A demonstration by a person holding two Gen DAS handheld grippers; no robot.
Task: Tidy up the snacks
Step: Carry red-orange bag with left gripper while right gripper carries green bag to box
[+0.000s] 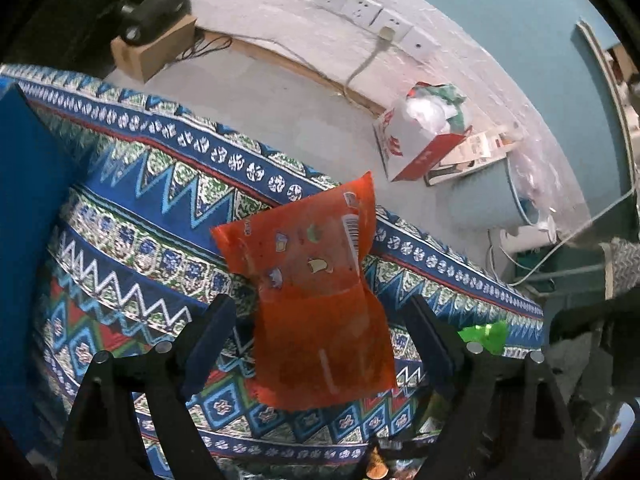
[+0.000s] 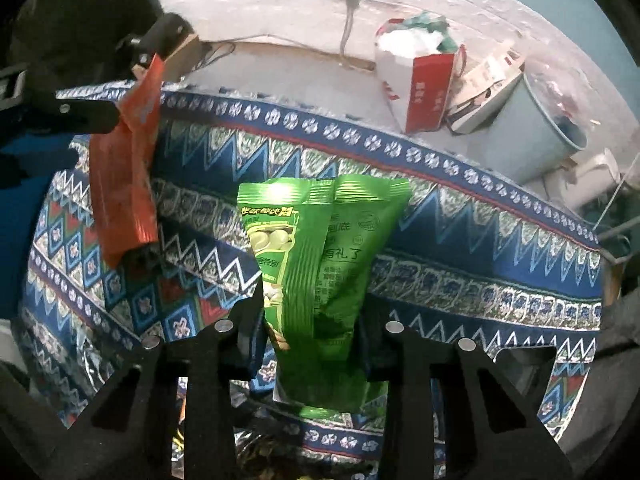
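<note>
My left hand-held gripper is matt black plastic with small bright metal pins, and its dark blue pads look rubbery and dull. The orange snack packet between them is glossy, partly see-through plastic film, creased. My right hand-held gripper has the same matt black finish; the green snack packet in it is shiny foil-like film with crimped, ribbed seams at 12 o'clock. Under both lies a patterned cloth, woven and matt. At 1 o'clock stand a smooth cardboard box and a smooth plastic bucket.
</note>
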